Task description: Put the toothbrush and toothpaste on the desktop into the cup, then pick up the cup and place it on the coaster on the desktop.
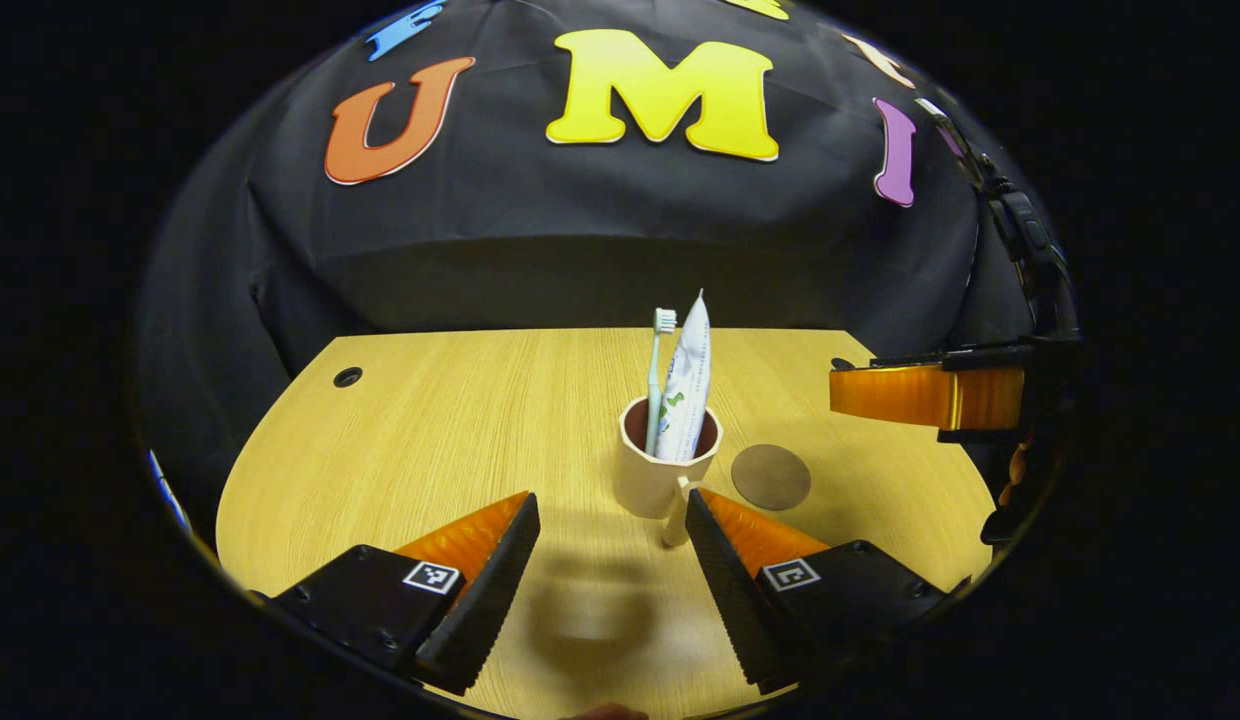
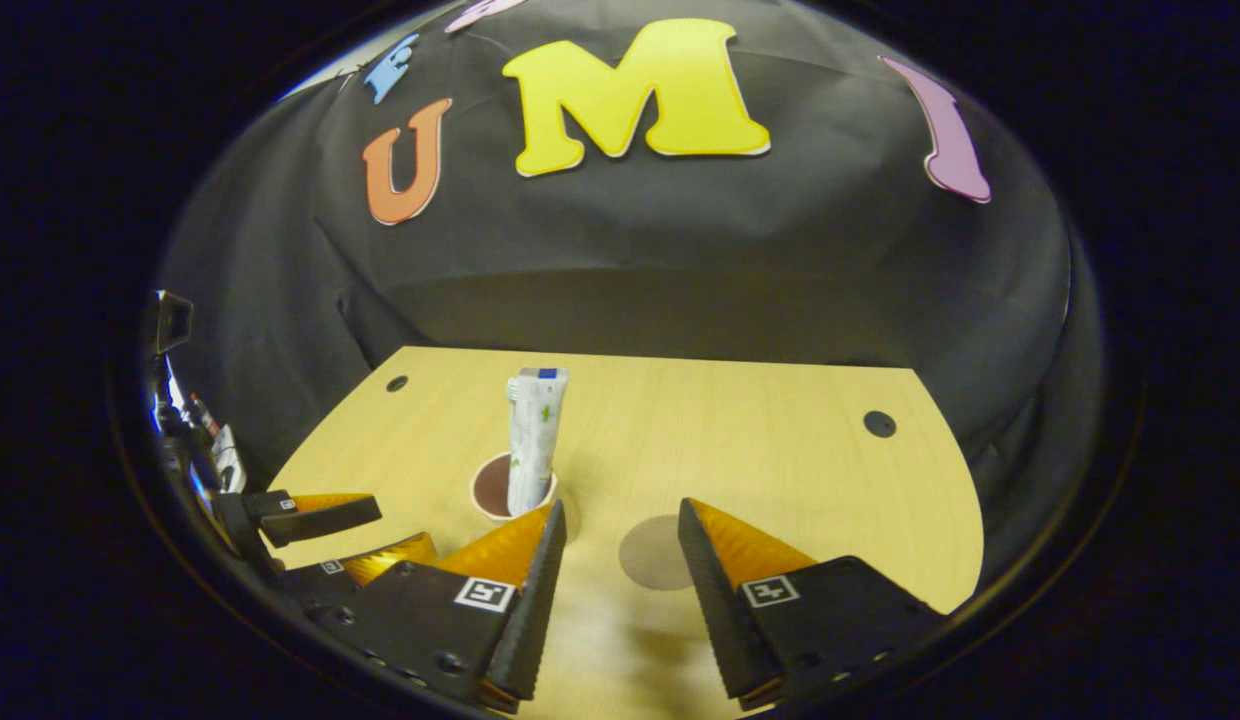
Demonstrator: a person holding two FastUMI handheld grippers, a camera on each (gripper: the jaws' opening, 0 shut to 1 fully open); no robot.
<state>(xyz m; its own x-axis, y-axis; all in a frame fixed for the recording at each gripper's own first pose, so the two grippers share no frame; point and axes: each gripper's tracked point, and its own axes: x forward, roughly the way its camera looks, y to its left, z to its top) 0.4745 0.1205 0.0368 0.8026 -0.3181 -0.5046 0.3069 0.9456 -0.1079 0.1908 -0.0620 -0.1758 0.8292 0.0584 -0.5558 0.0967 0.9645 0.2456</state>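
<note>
two wide tongs, left tongs (image 1: 612,520) and right tongs (image 2: 614,530), one cup (image 1: 658,470) with one toothbrush (image 1: 659,370), one toothpaste (image 1: 686,385), one coaster (image 1: 771,476).

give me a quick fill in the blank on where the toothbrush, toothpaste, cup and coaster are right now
1. The toothbrush and toothpaste tube both stand inside the ____.
2. The cup stands on the bare desktop, beside the round ____, not on it.
3. The left gripper is ____, its fingers spread before the cup.
4. The coaster has ____ resting on it.

Missing words: cup; coaster; open; nothing
</note>
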